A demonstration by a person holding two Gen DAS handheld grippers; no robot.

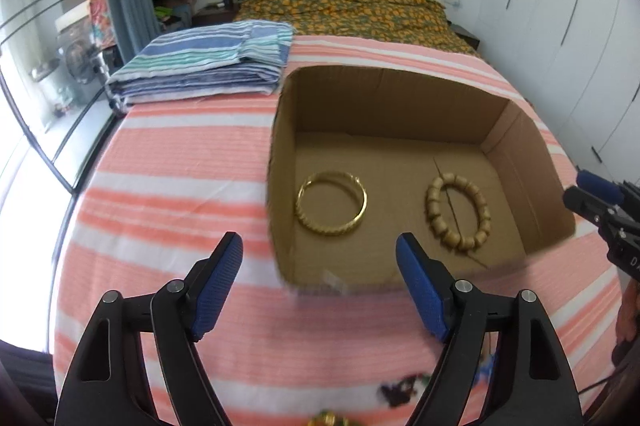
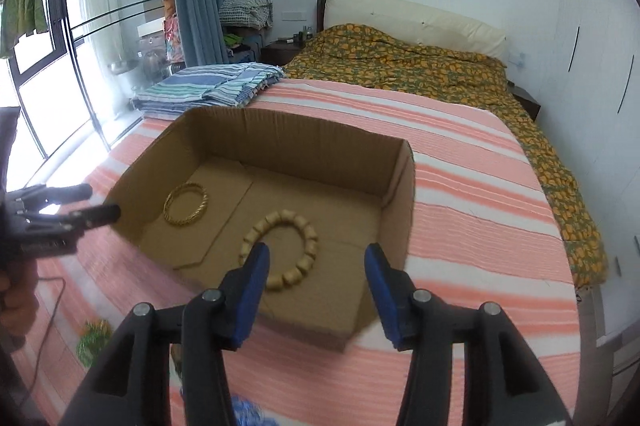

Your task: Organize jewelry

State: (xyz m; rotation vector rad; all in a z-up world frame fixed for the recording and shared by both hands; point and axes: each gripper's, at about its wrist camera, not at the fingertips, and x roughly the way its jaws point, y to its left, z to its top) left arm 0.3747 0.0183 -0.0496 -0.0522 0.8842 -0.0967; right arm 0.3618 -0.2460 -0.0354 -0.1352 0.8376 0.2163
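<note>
- Cardboard box [image 1: 520, 162], open at the top, sits on a bed covered with a pink-and-white striped sheet [image 1: 180, 154].
- Gold bangle [image 1: 331, 203] lies flat on the box floor, on the side toward the window.
- Beaded bracelet [image 1: 458, 212] of pale wooden beads lies flat on the same floor, apart from the bangle, on the side toward the wardrobe wall.
- Left tongs [image 1: 319, 250] hover over the near edge of the box with their blue pads spread wide and nothing between them; the bangle shows just beyond the gap.
- Right tongs [image 2: 317, 264] hang above the near wall of the box, jaws parted and empty, with the beaded bracelet seen past the left finger, which hides part of its ring.
- Each pair of tongs shows at the edge of the other's view, outside the box walls; a person's hand [image 2: 16, 302] is at the frame edge, behind the left tongs, in the right wrist view.
- Folded striped blanket [image 1: 208, 60] in blue and teal rests on the bed beyond the box, toward the window.
- Orange-flowered quilt [image 1: 352, 12] covers the head of the bed.
- Small green and gold items [image 2: 94, 342] lie blurred on the sheet near the person; what they are I cannot tell.
</note>
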